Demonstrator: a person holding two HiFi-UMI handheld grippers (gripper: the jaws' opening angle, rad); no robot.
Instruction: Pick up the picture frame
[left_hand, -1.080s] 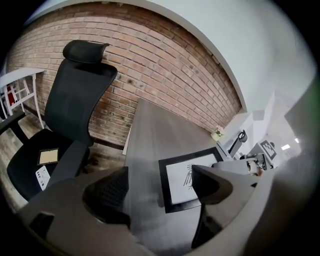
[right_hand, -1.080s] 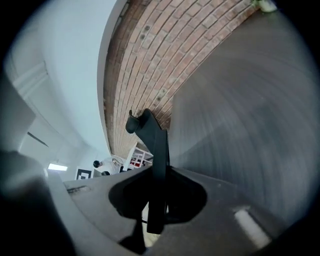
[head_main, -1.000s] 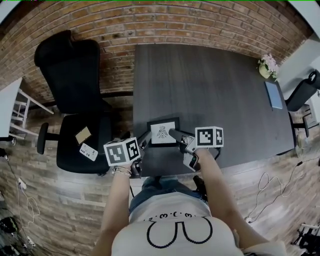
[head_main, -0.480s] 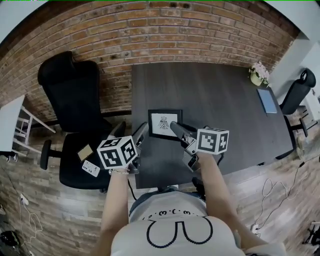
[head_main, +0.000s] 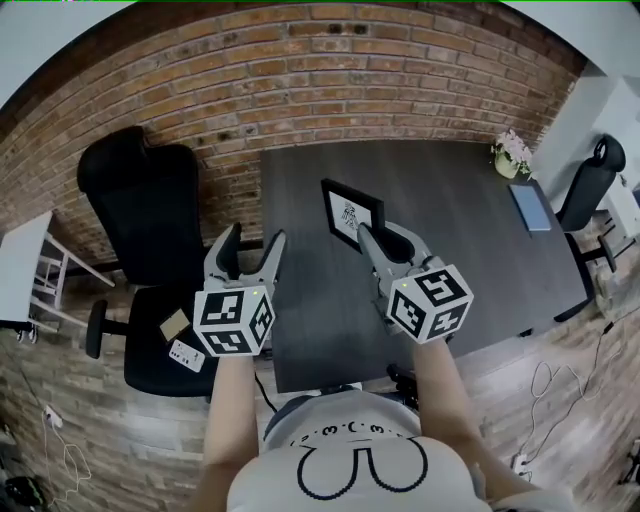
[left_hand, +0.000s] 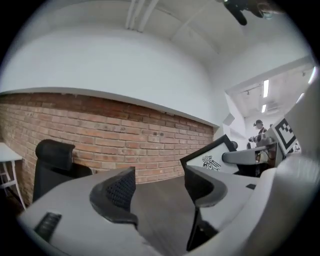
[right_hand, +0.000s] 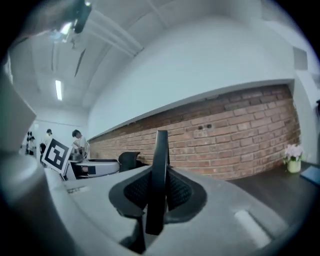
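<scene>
The picture frame (head_main: 350, 214) has a black moulding, smooth with a dull sheen along its edge, around a white paper print. The right gripper (head_main: 364, 234) is smooth, matt, pale grey plastic. Its pads (right_hand: 136, 191) are black with a fine dimpled texture that looks rubbery. The surface (head_main: 450, 210) is dark wood grain, matt and smooth. Behind it the wall (head_main: 300, 80) is rough red-brown brick with paler mortar joints. The chair (head_main: 140, 210) is matt black and seems cloth-covered. The floor (head_main: 120, 420) shows worn, wood-look planks in mixed browns and greys. The person's shirt (head_main: 350, 465) is white cloth with a black print.
</scene>
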